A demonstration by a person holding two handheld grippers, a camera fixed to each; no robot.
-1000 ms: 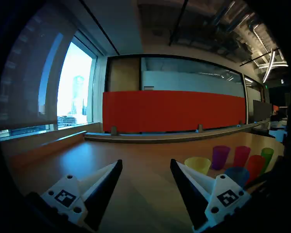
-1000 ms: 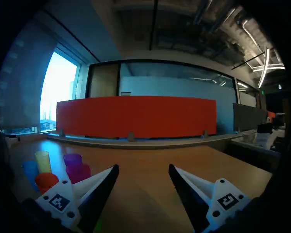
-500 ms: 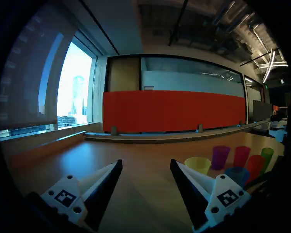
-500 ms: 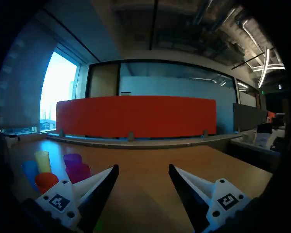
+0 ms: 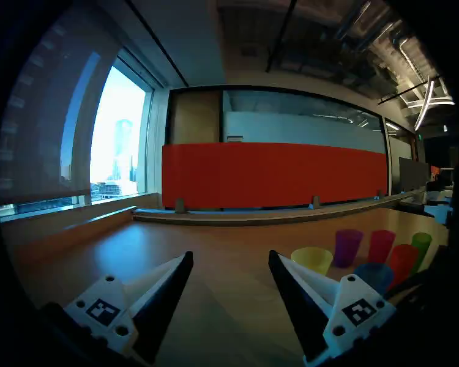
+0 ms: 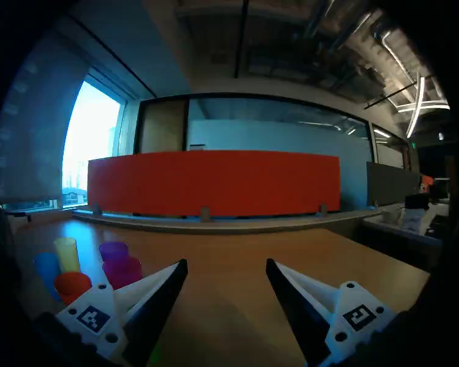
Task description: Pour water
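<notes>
Plainly the left gripper (image 5: 229, 272) points across the wooden table (image 5: 229, 241) with its fingers spread wide and nothing between them. Coloured cups (image 5: 381, 244) stand upright in a close cluster on the table off to its right. The yellow cup (image 5: 312, 259) is just beside the right finger and the blue cup (image 5: 374, 275) is partly hidden behind that finger. The right gripper (image 6: 225, 275) is equally wide open and empty, and in its view the cluster sits at the left, beside its left finger. What the cups hold cannot be told. A red partition (image 5: 272, 174) runs along the table's far edge, with a bright window (image 5: 116, 153) to the left.
</notes>
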